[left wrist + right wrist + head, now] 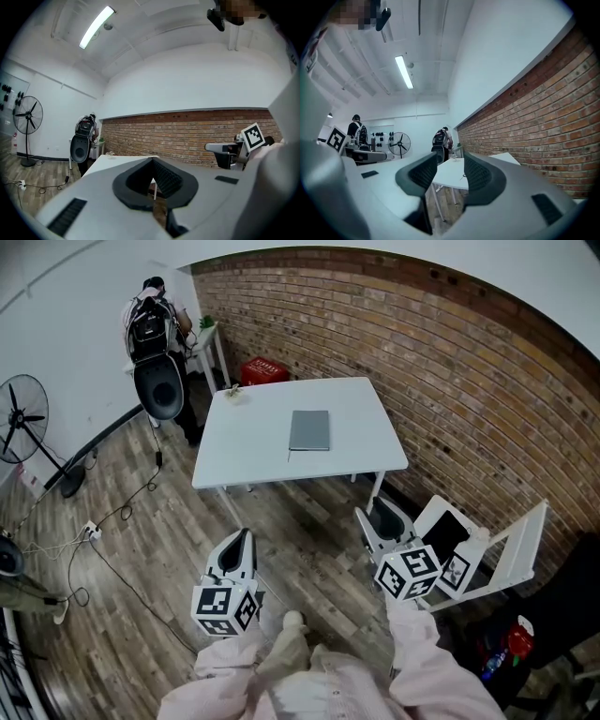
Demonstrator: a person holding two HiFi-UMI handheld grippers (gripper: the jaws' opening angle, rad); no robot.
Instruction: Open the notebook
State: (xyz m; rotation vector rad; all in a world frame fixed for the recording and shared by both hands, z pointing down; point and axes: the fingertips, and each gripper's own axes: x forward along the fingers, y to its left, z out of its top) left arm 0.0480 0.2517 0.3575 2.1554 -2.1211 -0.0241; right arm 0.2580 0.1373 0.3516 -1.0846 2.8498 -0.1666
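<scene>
Grey notebook (309, 429) closed on table (246, 454) | left hand-held gripper (153, 163) jaws together | right hand-held gripper (450, 164) apart, empty

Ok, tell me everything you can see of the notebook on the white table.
The notebook is a thin grey rectangle with a plain cover, closed and lying flat near the middle of the white table. Its long sides run away from the person. Only the table touches it, and nothing rests on it. Its binding and material are too small to tell.
</scene>
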